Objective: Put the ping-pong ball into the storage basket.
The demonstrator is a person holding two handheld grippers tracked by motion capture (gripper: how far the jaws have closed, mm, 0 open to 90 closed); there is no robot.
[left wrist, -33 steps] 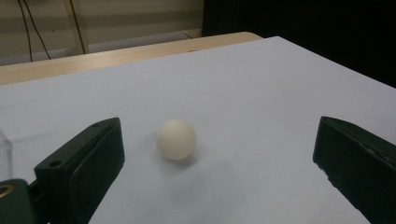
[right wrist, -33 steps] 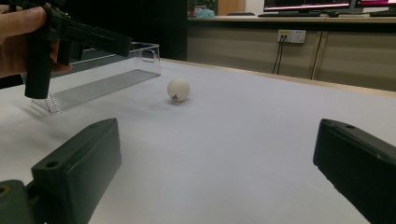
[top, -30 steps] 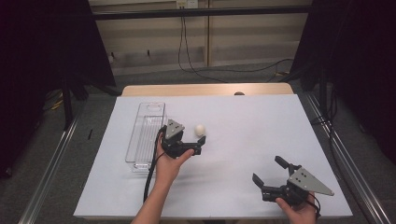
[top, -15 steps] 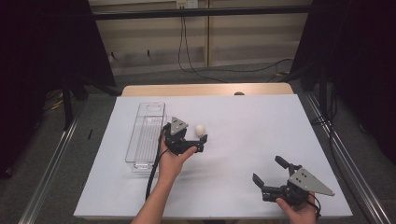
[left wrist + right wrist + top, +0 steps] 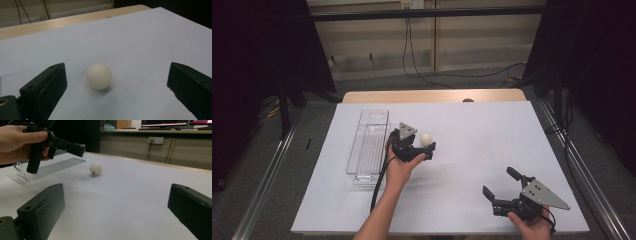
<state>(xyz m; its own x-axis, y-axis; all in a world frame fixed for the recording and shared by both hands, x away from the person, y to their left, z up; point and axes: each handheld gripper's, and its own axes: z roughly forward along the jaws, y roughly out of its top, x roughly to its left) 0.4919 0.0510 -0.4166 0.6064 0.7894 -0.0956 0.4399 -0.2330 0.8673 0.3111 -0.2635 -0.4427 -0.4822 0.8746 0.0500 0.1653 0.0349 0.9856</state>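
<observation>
One white ball (image 5: 426, 137) lies on the table beside the clear tray (image 5: 368, 147).

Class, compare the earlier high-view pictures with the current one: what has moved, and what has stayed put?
Almost nothing changed. The left gripper hovers open around the small white ball, as before. The right gripper, the ball and the clear plastic tray kept their places.

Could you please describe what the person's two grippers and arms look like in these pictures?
Both are black pistol-style tools with two blocky black jaws. The left gripper and the right gripper each carry a grey three-cornered plate on top, with small dark holes showing on the right one. A black cable trails from the left gripper along the forearm. The forearms are bare, with no sleeves or gloves in sight.
</observation>
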